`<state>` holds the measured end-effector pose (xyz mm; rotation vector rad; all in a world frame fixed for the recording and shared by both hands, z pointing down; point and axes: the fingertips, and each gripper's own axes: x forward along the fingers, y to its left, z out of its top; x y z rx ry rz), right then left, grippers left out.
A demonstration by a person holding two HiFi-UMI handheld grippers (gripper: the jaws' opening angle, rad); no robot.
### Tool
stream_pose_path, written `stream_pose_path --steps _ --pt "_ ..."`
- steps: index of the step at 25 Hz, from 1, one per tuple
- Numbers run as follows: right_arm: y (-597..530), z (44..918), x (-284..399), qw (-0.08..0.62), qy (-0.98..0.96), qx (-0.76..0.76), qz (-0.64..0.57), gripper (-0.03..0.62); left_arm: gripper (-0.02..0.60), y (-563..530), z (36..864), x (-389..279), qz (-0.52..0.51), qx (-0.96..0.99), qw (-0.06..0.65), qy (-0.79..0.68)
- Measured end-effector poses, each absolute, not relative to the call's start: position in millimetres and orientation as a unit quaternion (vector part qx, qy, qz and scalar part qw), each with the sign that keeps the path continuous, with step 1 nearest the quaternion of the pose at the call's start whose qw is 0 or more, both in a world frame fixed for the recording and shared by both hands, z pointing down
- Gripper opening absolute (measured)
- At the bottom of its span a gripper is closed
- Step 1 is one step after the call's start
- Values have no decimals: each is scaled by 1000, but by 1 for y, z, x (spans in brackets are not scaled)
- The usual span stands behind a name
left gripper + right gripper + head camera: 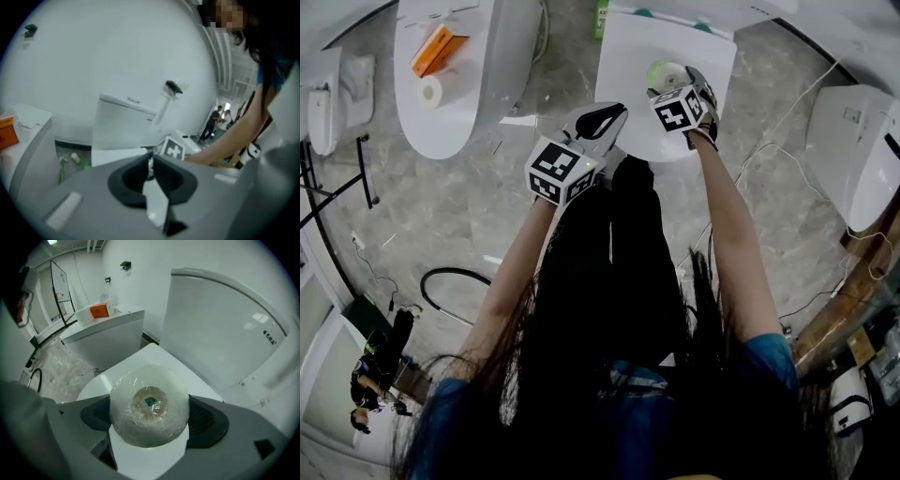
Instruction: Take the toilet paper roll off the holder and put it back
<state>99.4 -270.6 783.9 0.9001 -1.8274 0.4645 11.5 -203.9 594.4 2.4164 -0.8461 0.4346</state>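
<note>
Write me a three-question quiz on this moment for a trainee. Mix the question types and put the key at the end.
1. Multiple choice: what does the right gripper hold between its jaws?
A) an orange box
B) a plastic-wrapped toilet paper roll
C) nothing

2. True or false: the left gripper also grips the roll.

3. Fill in the blank: the roll is held over the closed ____ of the white toilet.

Key: 1 B. 2 false: its jaws are together with nothing between them, and it is apart from the roll. 3 lid.
</note>
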Motion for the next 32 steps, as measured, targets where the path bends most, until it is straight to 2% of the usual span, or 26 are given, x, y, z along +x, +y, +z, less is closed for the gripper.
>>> stream_pose_path --steps 3,11,17,27,32 --pt "-274 801 102 527 -739 373 190 457 17 -205 597 9 161 894 271 -317" --pt "-276 807 103 536 -726 391 181 457 17 -204 600 3 160 889 278 -327" --pt "-274 781 96 556 -728 381 126 459 17 -198 594 0 165 891 274 -322" --pt "-243 675 95 449 -762 429 187 457 17 -182 568 -15 160 892 273 -324" --pt "-213 602 89 340 -776 466 258 456 17 -167 539 -16 159 897 269 -312"
